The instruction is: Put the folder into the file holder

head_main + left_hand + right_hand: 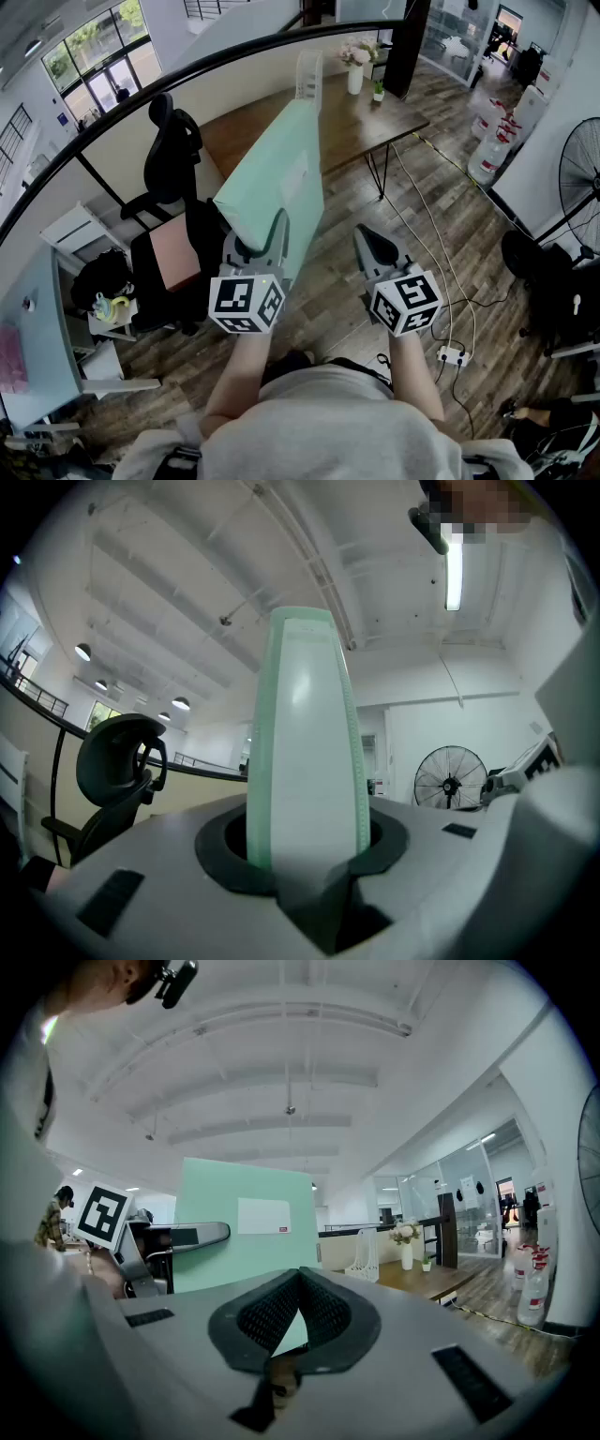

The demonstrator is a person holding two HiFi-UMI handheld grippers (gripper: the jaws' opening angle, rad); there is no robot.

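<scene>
A wide mint-green folder (277, 183) with a white label is held up in the air, tilted away toward the table. My left gripper (265, 239) is shut on its near lower edge. In the left gripper view the folder (305, 742) stands edge-on between the jaws of the left gripper (307, 855). My right gripper (370, 246) hangs to the right of the folder, shut and empty; in its own view the right gripper (298, 1281) has its pads meeting at the tips. The translucent white file holder (307, 75) stands on the wooden table (375, 117), also visible as the file holder (364, 1258).
A black office chair (169, 159) stands left of the folder. A vase of flowers (355, 67) sits on the table beside the file holder. Cables and a power strip (452, 355) lie on the wooden floor at right, near a fan (581, 178) and water bottles (492, 141).
</scene>
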